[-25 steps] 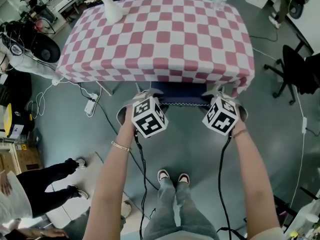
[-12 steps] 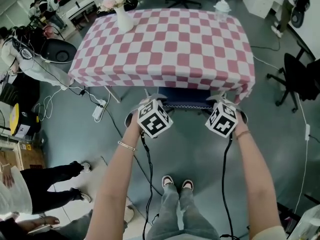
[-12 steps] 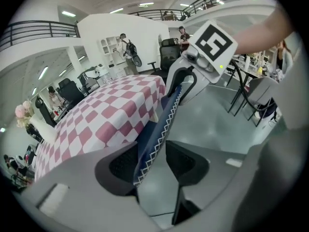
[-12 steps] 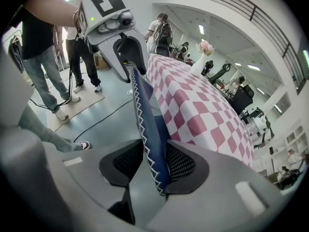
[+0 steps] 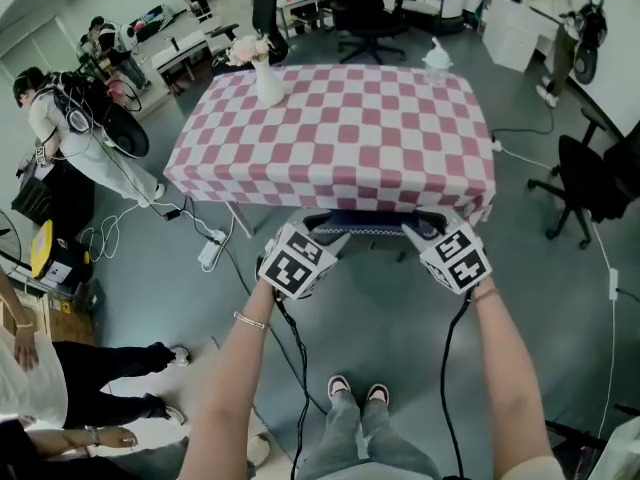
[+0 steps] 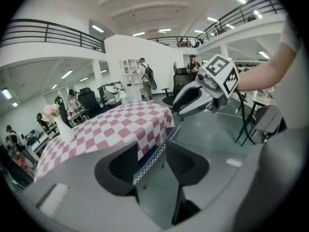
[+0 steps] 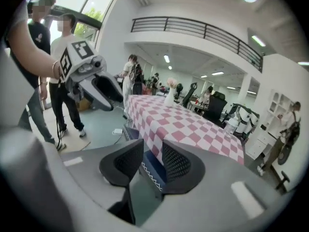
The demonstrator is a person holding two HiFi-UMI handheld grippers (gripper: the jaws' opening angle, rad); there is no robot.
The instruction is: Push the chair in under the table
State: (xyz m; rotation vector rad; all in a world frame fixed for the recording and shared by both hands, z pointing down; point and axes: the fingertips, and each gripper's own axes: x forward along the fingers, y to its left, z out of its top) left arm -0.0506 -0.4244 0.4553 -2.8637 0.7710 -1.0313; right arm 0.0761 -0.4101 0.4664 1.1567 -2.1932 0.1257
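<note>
Presently the chair (image 5: 375, 221) is found tucked under the near edge of the table (image 5: 340, 138). Only the dark blue top of its back, edged with a white zigzag trim, is seen below the hanging pink-and-white checked cloth (image 5: 300, 173). The left gripper (image 5: 325, 236) is held just in front of that edge at the chair's left end, and its jaws are being opened. The trimmed edge is seen through the gap between them, but it is pressed by neither pad and nothing is gripped. The right gripper (image 5: 420, 236) is held likewise at the chair's right end, released, with its jaws spread. The same blue edge is seen through the gap and is not clasped. A white vase (image 5: 268, 86) of pale flowers is seen upright near the table's far left corner. A black office chair (image 5: 590, 173) is seen well apart on the grey floor (image 5: 380, 308) to the right.
</note>
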